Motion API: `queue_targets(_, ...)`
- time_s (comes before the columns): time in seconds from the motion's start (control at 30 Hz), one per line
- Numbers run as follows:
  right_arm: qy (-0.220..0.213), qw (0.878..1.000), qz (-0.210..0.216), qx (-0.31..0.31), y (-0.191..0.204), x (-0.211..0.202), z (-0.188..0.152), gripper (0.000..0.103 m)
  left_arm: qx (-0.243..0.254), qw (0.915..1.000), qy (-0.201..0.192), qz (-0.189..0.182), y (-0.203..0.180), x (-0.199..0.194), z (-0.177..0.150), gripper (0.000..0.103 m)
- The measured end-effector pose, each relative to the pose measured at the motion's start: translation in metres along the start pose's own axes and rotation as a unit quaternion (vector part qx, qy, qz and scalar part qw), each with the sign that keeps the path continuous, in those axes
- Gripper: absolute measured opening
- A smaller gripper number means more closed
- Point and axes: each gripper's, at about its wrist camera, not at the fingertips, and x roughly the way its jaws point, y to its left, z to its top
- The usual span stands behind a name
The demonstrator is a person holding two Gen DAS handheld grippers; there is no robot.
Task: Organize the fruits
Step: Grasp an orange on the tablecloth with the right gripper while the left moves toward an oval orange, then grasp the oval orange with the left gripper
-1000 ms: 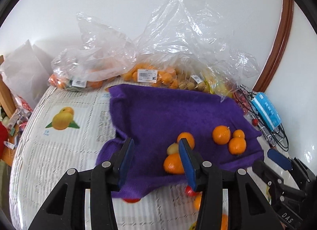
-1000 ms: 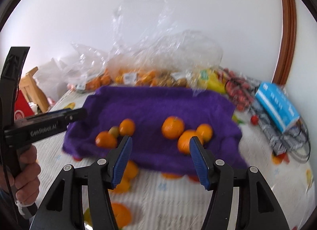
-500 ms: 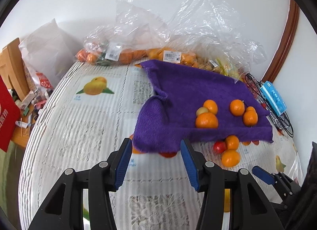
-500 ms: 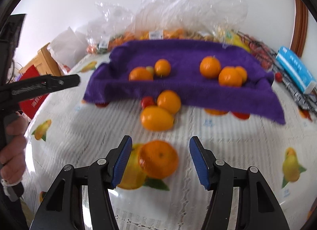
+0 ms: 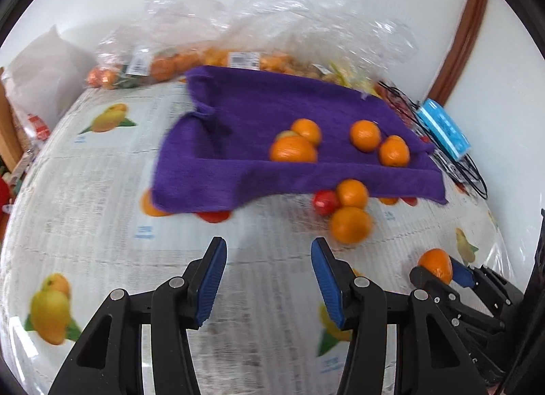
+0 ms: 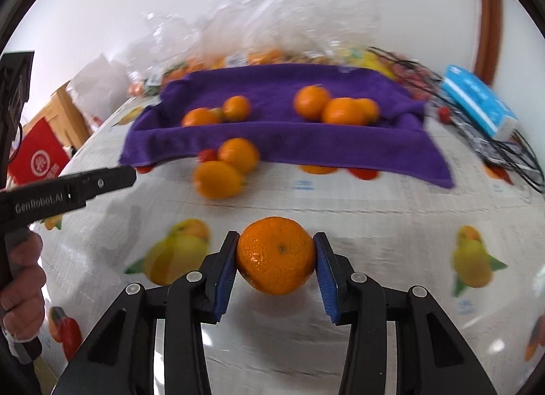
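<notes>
Right gripper (image 6: 276, 260) closing on a mandarin (image 6: 276, 255), pads at both sides.
Pebbly round peel; left gripper (image 5: 269, 275) parted, empty, short of fuzzy purple towel (image 5: 272, 115).

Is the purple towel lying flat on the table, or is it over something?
Over something: the purple towel is raised, and orange fruit shows from under its front edge.

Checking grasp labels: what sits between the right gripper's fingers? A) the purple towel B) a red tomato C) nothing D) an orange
D: in the right wrist view an orange sits between the closing jaws of the right gripper, its blue pads against both sides.
</notes>
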Motion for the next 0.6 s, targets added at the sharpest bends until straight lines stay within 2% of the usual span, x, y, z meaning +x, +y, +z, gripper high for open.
queue_targets(0.17,-0.007,1.000,-0.020,0.019,-0.035,-0.014,-0.006,0.043,0.024,0.9995,0.016,-0.015,-0.037,0.018,-0.004,0.050)
queue_targets(0.27,-0.014,0.999,-0.032,0.028,-0.055,-0.021,-0.012,0.043,0.017,0.9995,0.018,-0.021,-0.050,0.026,-0.006,0.050)
queue_targets(0.47,-0.010,0.999,-0.025,0.047,-0.078,-0.027,-0.020,0.043,-0.005,0.9997,0.017,-0.014,-0.064,0.043,-0.003,0.050)
queue_targets(0.6,-0.014,0.999,-0.014,0.050,-0.083,-0.031,-0.022,0.043,-0.003,0.9999,0.011,0.007,-0.075,0.048,-0.001,0.050)
